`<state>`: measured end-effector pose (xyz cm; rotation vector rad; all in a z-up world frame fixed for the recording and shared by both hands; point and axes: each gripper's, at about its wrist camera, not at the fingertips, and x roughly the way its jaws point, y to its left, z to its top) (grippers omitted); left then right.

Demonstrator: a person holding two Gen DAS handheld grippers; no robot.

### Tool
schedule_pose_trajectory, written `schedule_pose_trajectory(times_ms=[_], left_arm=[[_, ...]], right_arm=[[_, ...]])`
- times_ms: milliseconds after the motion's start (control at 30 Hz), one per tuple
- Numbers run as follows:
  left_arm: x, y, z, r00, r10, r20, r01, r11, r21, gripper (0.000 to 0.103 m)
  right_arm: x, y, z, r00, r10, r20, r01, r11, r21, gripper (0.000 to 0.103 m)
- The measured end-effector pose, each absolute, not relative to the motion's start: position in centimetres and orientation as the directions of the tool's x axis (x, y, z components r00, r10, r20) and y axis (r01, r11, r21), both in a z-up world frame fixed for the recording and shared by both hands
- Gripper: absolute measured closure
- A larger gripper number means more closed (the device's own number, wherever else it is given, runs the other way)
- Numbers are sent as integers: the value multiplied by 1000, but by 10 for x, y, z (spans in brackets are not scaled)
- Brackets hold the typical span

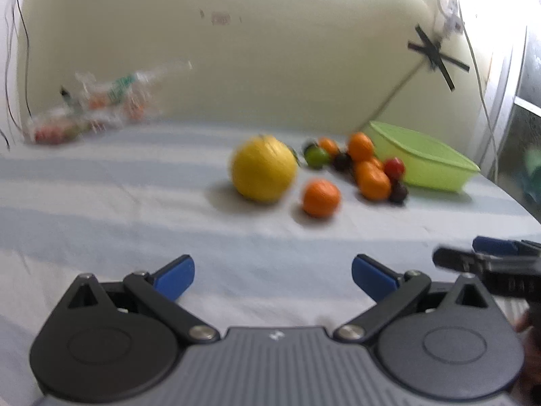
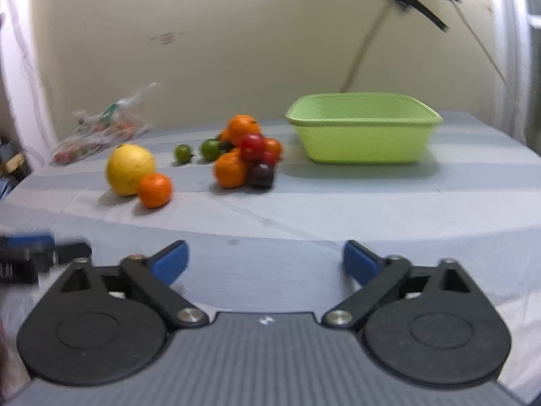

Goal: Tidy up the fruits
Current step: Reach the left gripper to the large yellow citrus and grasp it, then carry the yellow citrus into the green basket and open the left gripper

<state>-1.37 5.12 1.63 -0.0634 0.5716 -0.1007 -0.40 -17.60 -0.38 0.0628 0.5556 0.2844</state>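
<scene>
My left gripper point(image 1: 273, 275) and right gripper point(image 2: 265, 264) look alike: a ribbed grey body with a small white logo, two round black housings, black linkage arms on silver screws, and blue finger pads point(image 2: 170, 264).

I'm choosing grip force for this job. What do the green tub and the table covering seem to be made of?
The green tub looks like moulded plastic, smooth with a slight sheen: one uniform colour, a rolled rim and rounded corners. The table covering looks like woven cloth, matte, pale blue with stripes; soft creases run across it. Blur leaves finer texture unclear.
</scene>
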Motion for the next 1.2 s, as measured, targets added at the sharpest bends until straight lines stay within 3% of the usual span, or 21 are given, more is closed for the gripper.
schedule_pose_trajectory(times_ms=[133,267,500,567,633,700,733,767,800,867,1000,1200], left_arm=[[4,66,38,868,-115,-483,106,993,-46,5],[32,81,44,831,-213,-514,163,977,-141,10],[87,108,26,734,-379,-564,171,906,-386,14],[98,109,25,730,-378,-569,174,909,-380,14],[110,109,22,715,-372,-591,163,912,-377,20],[119,108,17,694,-392,-604,180,906,-383,39],[121,108,15,682,-422,-597,194,892,-409,40],[120,108,16,690,-407,-598,182,898,-401,41],[120,106,18,691,-397,-604,177,903,-391,42],[116,102,27,698,-393,-599,174,904,-391,42],[115,69,61,731,-418,-540,246,899,-363,42],[153,-25,90,719,-495,-487,384,868,-316,42]], right_arm=[[1,-153,0,788,349,-507,-378,925,49,29],[17,-131,7,760,415,-500,-465,885,26,39],[61,-87,23,666,558,-496,-635,772,16,38],[71,-73,22,645,578,-500,-671,741,-10,35],[81,-58,21,634,589,-501,-696,718,-37,25],[94,-45,17,629,584,-513,-702,710,-53,25],[100,-39,14,617,587,-525,-710,703,-48,28],[104,-35,11,597,597,-536,-721,692,-33,36],[105,-33,10,609,589,-532,-713,700,-42,37],[104,-36,14,604,593,-533,-711,703,-24,38],[87,-63,34,673,587,-451,-681,729,-69,38],[100,-138,63,806,453,-380,-532,836,-133,38]])
